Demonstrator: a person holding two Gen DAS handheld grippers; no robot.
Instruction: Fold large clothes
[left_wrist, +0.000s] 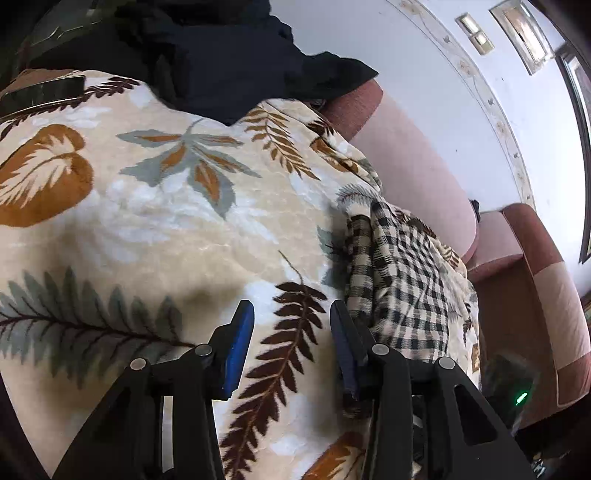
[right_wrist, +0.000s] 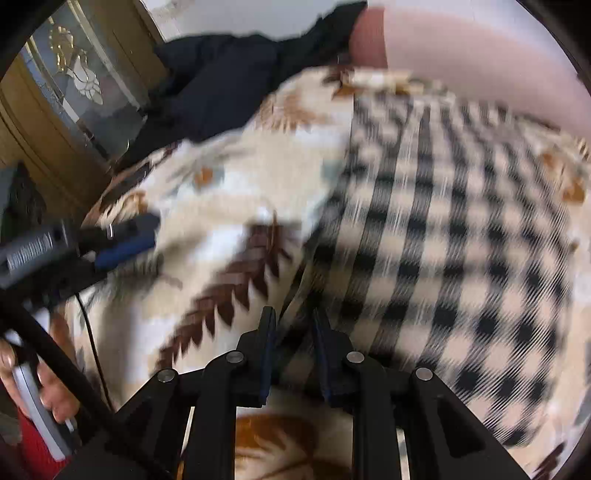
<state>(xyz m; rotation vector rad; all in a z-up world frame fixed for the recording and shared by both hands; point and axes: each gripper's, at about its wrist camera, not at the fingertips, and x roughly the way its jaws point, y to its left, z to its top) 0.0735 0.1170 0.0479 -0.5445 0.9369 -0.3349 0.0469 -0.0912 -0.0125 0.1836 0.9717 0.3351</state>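
Note:
A black-and-cream checked garment lies on a leaf-print blanket over a sofa. My left gripper is open and empty, just left of the garment's edge, above the blanket. In the right wrist view the garment fills the right side, blurred by motion. My right gripper has its jaws narrowly apart with the garment's left edge between them; whether it is clamped is unclear. The left gripper shows at the left of that view.
A dark garment is heaped at the back of the blanket. The pink sofa back and armrest lie to the right. A wooden cabinet with glass stands at the left.

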